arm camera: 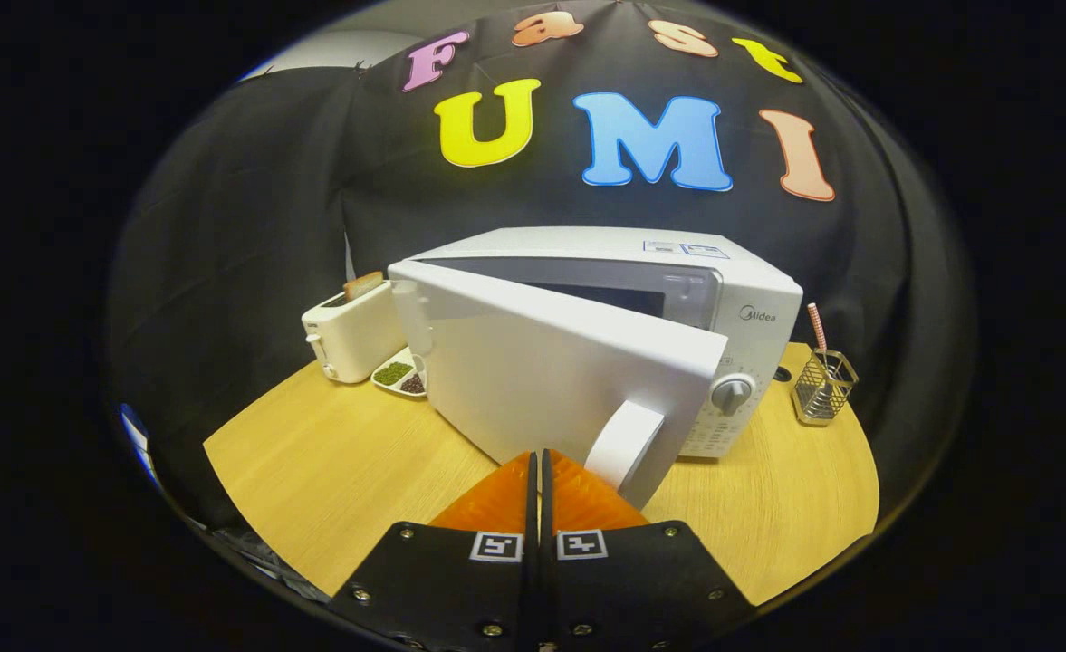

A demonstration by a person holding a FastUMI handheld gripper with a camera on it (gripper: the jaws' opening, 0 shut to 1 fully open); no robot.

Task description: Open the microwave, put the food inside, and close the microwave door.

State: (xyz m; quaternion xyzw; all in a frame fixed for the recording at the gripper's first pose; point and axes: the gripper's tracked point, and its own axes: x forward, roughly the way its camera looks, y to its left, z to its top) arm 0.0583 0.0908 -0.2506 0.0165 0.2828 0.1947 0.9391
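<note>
Basically the tongs (539,466) were pressed together with nothing between them, tips just short of the microwave door (560,371) and right beside its handle (625,448). Door stood partly swung out from the microwave (677,281), hinged on the left, cavity showing dark behind the top edge. Microwave sat on the wooden tabletop (333,462).

Handling guess: door looked like rigid plastic, smooth and probably slippery, light to swing on its hinge; the body looked heavy enough not to slide. Best hold was the protruding handle at the door's free edge, or just push the flat door face near it for leverage.

Food candidate was the small white dish (399,376) with green and dark contents, tucked between the toaster (351,335) and the door's hinge side. It looked shallow, hard, likely to tip or spill, so grip the rim level. A wire holder (822,388) with a straw stood well apart, right of the microwave.
</note>
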